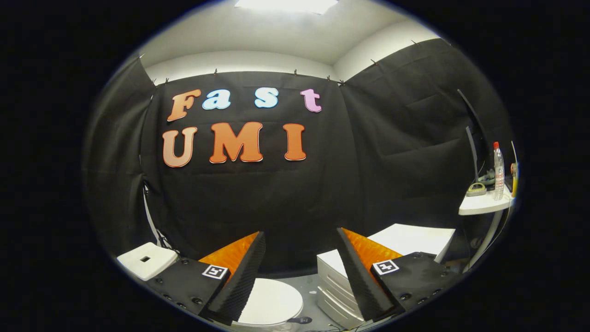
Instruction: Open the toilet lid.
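The white toilet lid (pixel 272 302) lies flat and closed low down, below and just ahead of my fingers, partly hidden behind the left finger (pixel 239 276). My gripper (pixel 299 240) is held high above it, open, with a wide gap and nothing between the orange and black fingers. The right finger (pixel 364 272) stands over the white drawer unit beside the toilet.
A white drawer unit (pixel 336 286) stands right of the toilet, a larger white box (pixel 415 240) behind it. A small white table (pixel 484 205) at far right carries a clear bottle (pixel 498 170) and cables. A white box (pixel 146 260) sits at left.
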`<act>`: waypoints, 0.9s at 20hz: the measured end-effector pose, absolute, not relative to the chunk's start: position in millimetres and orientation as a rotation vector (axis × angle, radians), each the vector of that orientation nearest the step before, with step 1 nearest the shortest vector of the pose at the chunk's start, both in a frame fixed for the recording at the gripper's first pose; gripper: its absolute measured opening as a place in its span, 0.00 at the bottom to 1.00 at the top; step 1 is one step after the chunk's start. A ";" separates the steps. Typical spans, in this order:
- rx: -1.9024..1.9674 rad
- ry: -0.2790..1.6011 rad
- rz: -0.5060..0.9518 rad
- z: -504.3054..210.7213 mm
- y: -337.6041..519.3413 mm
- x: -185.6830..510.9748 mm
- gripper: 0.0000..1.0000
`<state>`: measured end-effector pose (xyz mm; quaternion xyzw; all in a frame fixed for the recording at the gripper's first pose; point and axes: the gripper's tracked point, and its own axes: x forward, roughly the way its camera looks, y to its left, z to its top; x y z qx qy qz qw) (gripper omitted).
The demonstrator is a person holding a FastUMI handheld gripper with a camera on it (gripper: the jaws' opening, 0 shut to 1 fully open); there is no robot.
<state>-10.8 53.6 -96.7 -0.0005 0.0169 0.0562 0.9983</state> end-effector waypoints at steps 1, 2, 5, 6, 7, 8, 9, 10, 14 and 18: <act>0.004 0.042 0.115 -107.0 53.3 -9.6 0.98; 0.011 0.056 0.120 -119.2 52.5 -8.6 0.98; 0.046 0.138 0.124 -165.2 49.7 -5.2 0.98; 0.053 0.163 0.120 -178.8 46.5 -5.2 0.98; 0.055 0.182 0.116 -191.2 44.2 -5.4 0.98; 0.056 0.199 0.114 -201.7 43.1 -5.5 0.98; 0.052 0.215 0.110 -214.5 41.5 -5.8 0.98; 0.032 0.234 0.102 -229.0 38.0 -5.5 0.98; 0.021 0.328 0.092 -286.1 33.7 -12.0 0.98; 0.098 0.411 0.059 -343.9 25.9 -16.0 0.98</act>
